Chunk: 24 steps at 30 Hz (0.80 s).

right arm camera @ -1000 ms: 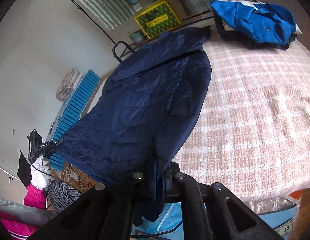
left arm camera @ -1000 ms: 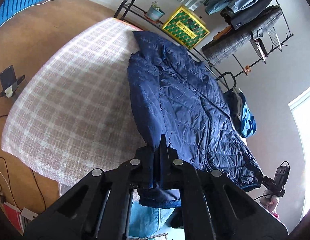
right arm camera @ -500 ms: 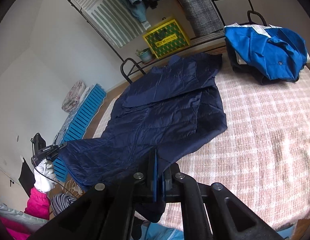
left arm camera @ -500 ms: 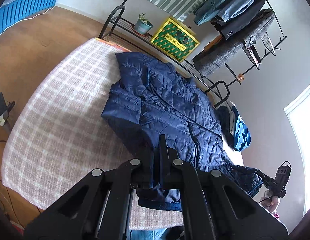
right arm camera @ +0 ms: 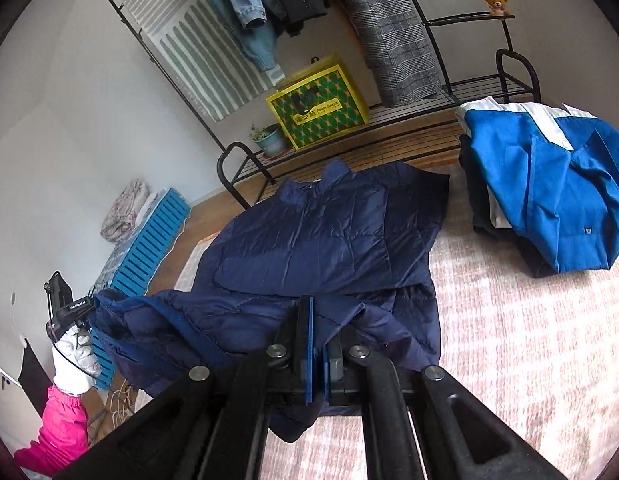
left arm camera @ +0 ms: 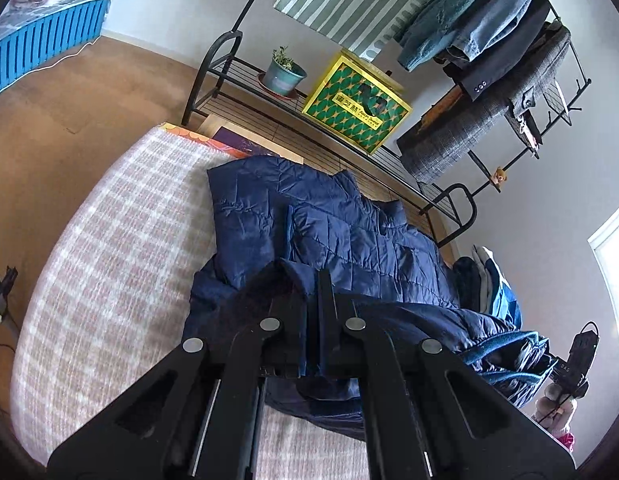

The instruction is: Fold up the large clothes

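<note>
You've carried the navy jacket (right arm camera: 329,236) hem up toward its collar since before; with both grippers (left arm camera: 315,292) (right arm camera: 315,320) clamped on it, lay corners down level.

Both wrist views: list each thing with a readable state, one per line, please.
Navy quilted jacket: on the bed, hem end lifted and being folded toward the collar.
Left gripper: jaws shut on the jacket's hem.
Right gripper: jaws shut on the jacket's hem.
Blue jacket: piled loosely on the bed, unfolded.
Checked bed cover: spread flat.
Garment rack: hung with coats.
</note>
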Each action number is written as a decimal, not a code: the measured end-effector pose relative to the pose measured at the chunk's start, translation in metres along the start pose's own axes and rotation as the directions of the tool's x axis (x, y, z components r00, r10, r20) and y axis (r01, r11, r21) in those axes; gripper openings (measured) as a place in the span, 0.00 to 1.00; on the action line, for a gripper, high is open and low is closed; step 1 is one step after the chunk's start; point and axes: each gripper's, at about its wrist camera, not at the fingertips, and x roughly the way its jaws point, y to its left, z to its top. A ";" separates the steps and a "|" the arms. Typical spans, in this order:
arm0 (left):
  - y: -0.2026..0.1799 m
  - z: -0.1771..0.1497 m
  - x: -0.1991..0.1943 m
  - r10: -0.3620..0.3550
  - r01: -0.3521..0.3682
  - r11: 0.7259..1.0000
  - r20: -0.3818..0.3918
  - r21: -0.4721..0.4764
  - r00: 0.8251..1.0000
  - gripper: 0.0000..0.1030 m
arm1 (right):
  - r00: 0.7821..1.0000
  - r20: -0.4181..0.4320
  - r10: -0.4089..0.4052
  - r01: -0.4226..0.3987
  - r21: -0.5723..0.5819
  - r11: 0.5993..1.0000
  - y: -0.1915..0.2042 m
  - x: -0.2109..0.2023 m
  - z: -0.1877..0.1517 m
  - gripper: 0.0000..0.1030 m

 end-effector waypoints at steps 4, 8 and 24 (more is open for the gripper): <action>0.000 0.031 0.046 0.025 -0.025 1.000 -0.014 -0.002 1.000 0.01 | 1.000 -0.013 -0.027 0.028 0.018 0.999 -0.012 0.035 0.033 0.00; 0.004 0.054 0.089 0.047 -0.047 0.999 -0.033 -0.004 0.998 0.01 | 0.998 -0.032 -0.057 0.058 0.044 0.997 -0.030 0.075 0.067 0.00; 0.040 0.071 0.235 0.160 -0.162 0.987 -0.151 0.000 0.976 0.01 | 0.969 -0.185 -0.163 0.186 0.112 0.976 -0.093 0.207 0.101 0.00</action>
